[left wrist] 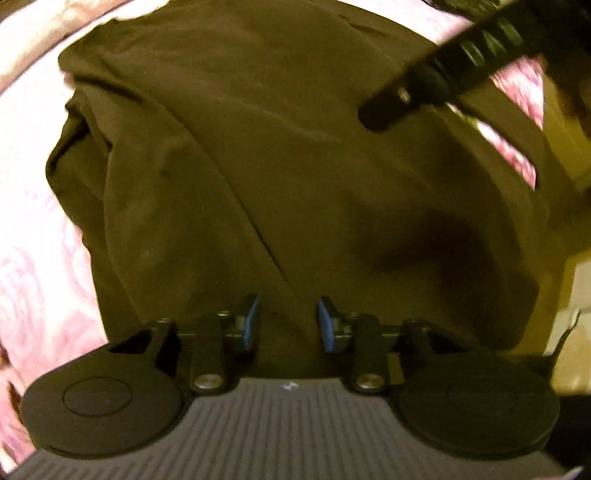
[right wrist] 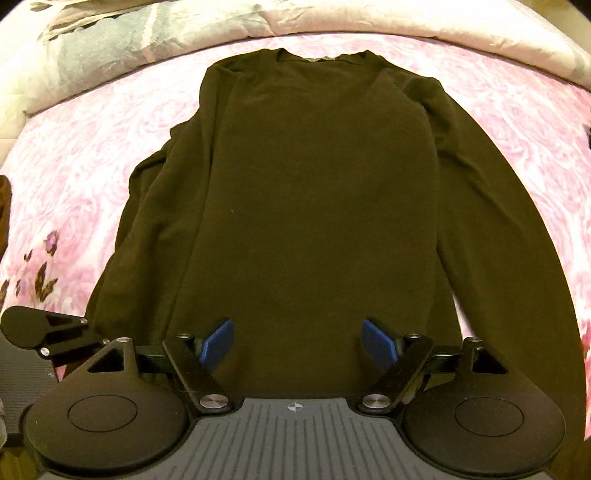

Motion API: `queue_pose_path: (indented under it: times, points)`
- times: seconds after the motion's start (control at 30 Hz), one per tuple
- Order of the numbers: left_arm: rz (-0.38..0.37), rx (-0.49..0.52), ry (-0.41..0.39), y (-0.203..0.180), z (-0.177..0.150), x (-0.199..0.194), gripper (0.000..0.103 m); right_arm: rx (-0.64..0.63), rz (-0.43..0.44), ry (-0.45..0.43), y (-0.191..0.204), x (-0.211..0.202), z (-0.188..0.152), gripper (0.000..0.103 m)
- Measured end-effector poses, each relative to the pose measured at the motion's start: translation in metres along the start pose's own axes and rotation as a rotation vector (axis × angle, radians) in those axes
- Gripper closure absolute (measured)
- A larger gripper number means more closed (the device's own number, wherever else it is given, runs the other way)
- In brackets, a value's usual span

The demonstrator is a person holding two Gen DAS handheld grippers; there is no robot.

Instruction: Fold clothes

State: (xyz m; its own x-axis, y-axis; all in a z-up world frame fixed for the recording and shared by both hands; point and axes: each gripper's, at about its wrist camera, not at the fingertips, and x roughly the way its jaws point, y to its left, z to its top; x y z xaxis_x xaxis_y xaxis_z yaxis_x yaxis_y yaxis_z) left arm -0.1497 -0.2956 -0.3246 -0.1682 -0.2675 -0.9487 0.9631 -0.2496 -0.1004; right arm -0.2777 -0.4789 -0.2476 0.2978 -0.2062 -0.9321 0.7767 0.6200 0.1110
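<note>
Right wrist view has the dark long-sleeve top flat on a pink floral bed, pale quilt beyond its collar, right claw spread wide above the hem. Left wrist view, blurrier: left claw slightly parted, gripping nothing, over the top's folds.

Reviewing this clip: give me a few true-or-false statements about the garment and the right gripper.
1. The shirt lies on a pink floral bedsheet. True.
2. The shirt is white. False: it is a dark olive-brown.
3. The right gripper is open. True.
4. The shirt is folded into a small square. False: it lies spread out, with its long sleeves along its sides.
5. The collar is at the end far from the right gripper. True.
</note>
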Motion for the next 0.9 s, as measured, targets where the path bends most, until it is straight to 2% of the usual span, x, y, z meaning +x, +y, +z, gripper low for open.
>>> queue_pose_path:
  times: [0.03, 0.2, 0.33, 0.6, 0.7, 0.9]
  points:
    - [-0.007, 0.006, 0.011, 0.001, 0.0, -0.002, 0.098, -0.005, 0.009, 0.0, -0.002, 0.0, 0.001, 0.023]
    - [-0.016, -0.037, 0.017, 0.022, 0.0, -0.039, 0.103, -0.019, 0.054, -0.024, -0.012, -0.002, 0.015, 0.023]
    - [0.006, -0.131, 0.0, 0.055, -0.005, -0.075, 0.103, -0.048, 0.092, -0.047, -0.012, -0.001, 0.029, 0.023]
    - [0.124, -0.303, -0.048, 0.11, -0.024, -0.132, 0.103, -0.12, 0.137, -0.033, 0.011, 0.01, 0.037, 0.023]
    - [0.193, -0.345, -0.079, 0.154, -0.041, -0.165, 0.103, -0.138, 0.122, -0.028, 0.026, 0.01, 0.035, 0.023]
    - [0.394, -0.429, -0.119, 0.293, -0.08, -0.224, 0.103, -0.085, 0.034, -0.051, 0.06, 0.006, 0.035, 0.023]
